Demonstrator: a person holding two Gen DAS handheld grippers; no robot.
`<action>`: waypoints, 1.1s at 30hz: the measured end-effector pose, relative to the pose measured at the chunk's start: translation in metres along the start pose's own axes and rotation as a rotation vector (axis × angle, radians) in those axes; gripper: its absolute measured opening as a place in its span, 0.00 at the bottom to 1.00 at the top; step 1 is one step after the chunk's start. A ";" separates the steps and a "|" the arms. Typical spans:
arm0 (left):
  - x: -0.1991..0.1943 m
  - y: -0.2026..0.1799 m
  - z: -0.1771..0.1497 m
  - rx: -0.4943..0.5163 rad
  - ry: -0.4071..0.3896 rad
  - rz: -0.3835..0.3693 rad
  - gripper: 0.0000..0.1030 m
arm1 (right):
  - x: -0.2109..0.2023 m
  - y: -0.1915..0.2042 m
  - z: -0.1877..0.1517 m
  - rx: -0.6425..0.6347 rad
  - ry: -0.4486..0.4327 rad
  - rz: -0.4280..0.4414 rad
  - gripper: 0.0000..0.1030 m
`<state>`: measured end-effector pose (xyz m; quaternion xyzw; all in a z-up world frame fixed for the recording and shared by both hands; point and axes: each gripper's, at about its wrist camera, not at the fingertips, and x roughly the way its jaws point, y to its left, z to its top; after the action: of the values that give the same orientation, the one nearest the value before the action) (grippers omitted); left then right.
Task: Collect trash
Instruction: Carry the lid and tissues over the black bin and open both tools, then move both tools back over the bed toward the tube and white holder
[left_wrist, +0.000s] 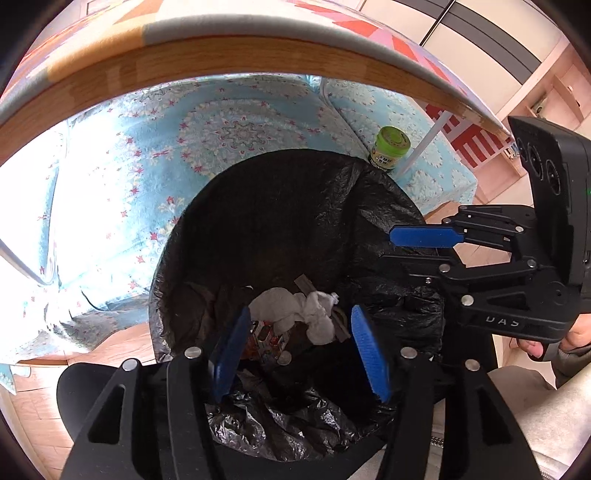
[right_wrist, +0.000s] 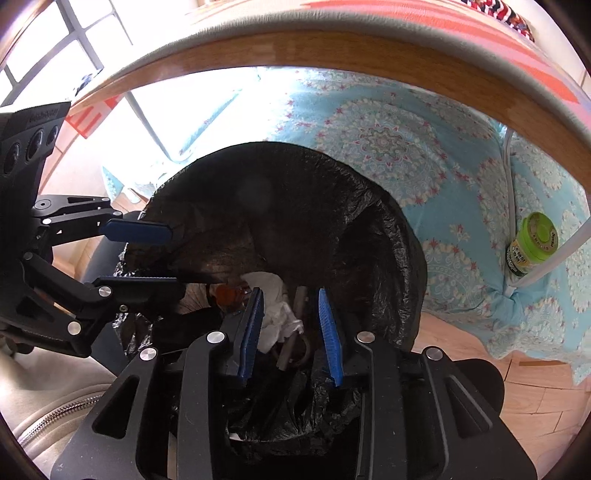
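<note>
A bin with a black liner (left_wrist: 295, 206) stands under the table and also shows in the right wrist view (right_wrist: 295, 206). White crumpled tissue (left_wrist: 299, 310) and a coloured wrapper (left_wrist: 266, 341) lie at its bottom; the tissue also shows in the right wrist view (right_wrist: 275, 308) beside a grey strip (right_wrist: 295, 325). My left gripper (left_wrist: 301, 323) is open and empty above the bin's mouth. My right gripper (right_wrist: 291, 317) is open and empty above the bin; it shows from the side in the left wrist view (left_wrist: 406, 247).
A wooden table edge (left_wrist: 221, 59) with a patterned cloth arches overhead. A green-lidded jar (left_wrist: 389, 147) stands on the blue patterned rug (left_wrist: 221, 122) beside a white table leg (left_wrist: 424, 144); the jar also shows at the right (right_wrist: 532, 242). Wooden floor lies around.
</note>
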<state>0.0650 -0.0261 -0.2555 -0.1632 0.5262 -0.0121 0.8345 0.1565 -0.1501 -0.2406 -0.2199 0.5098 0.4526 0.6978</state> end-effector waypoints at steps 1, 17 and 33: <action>-0.003 0.000 0.000 0.002 -0.008 0.001 0.53 | -0.003 -0.001 0.001 0.002 -0.007 -0.003 0.30; -0.084 -0.011 0.017 0.042 -0.197 0.023 0.53 | -0.068 -0.002 0.018 -0.014 -0.172 -0.024 0.30; -0.146 -0.009 0.062 0.071 -0.353 0.101 0.53 | -0.128 -0.010 0.063 -0.038 -0.336 0.001 0.31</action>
<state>0.0557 0.0091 -0.1010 -0.1065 0.3783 0.0401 0.9187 0.1885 -0.1590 -0.1014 -0.1540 0.3777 0.4928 0.7686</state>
